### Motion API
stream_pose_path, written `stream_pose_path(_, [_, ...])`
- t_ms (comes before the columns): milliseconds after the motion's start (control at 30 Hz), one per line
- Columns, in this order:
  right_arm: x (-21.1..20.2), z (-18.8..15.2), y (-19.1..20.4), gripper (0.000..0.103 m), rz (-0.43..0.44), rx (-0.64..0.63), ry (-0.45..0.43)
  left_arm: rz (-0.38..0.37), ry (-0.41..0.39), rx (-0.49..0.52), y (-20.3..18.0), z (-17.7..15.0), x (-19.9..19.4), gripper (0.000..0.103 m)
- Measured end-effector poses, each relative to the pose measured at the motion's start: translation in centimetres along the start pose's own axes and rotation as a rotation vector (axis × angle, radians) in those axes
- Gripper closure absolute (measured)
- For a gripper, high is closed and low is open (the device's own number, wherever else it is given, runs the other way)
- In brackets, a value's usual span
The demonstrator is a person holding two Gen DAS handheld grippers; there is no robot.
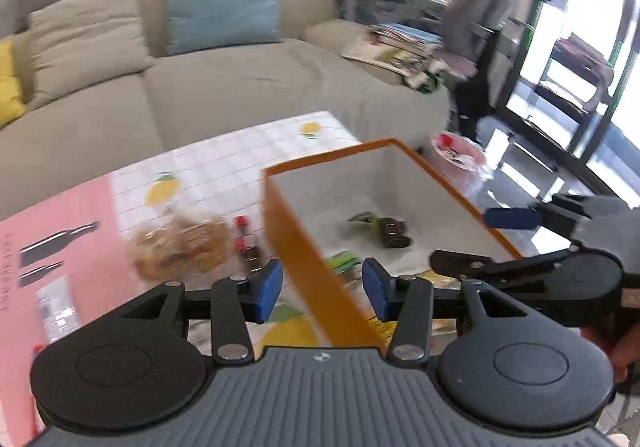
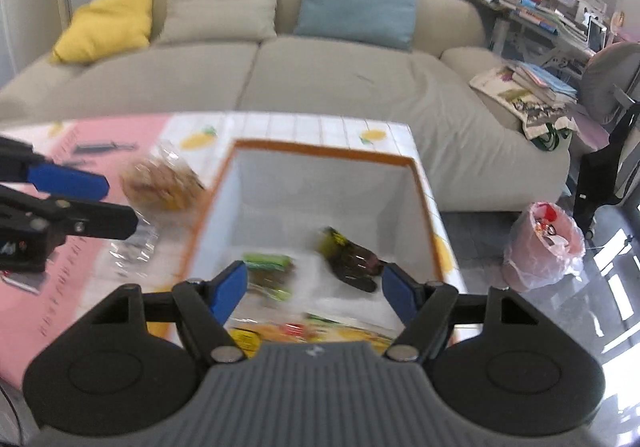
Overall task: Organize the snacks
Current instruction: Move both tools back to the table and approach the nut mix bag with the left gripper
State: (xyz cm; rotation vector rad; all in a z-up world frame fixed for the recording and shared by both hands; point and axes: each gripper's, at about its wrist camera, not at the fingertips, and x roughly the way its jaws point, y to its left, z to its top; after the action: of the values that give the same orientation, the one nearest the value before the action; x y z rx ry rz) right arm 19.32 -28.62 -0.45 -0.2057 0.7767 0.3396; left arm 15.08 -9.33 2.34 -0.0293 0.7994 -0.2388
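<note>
An orange-rimmed box [image 1: 280, 231] [image 2: 320, 151] with white inside walls stands on the table. In it lie a dark packet [image 1: 394, 233] [image 2: 352, 261] and a green packet [image 2: 268, 263] [image 1: 342, 261]. To its left on the table are a clear bag of cookies [image 1: 180, 243] [image 2: 160, 183] and small red-capped bottles [image 1: 244, 243]. My left gripper [image 1: 322, 289] [image 2: 120, 203] hangs open above the box's left wall, gripping nothing. My right gripper [image 2: 314, 293] [image 1: 476, 239] is open over the box's near end, its pads bare.
The table [image 2: 304, 123] wears a lemon-print cloth with a pink sheet [image 1: 52, 239] on its left. A beige sofa [image 2: 320, 83] with cushions runs behind. A pink-bagged bin [image 2: 544, 247] stands on the floor at right, near stacked books [image 2: 532, 83] and a chair.
</note>
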Motion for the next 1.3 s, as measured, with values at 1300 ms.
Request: stream_pose_path(1300, [9.9, 4.6, 15.2, 0.034, 0.053, -0.07, 0.032, 0.128, 0.026, -0.181, 16.1, -3.5, 2.3, 0.04])
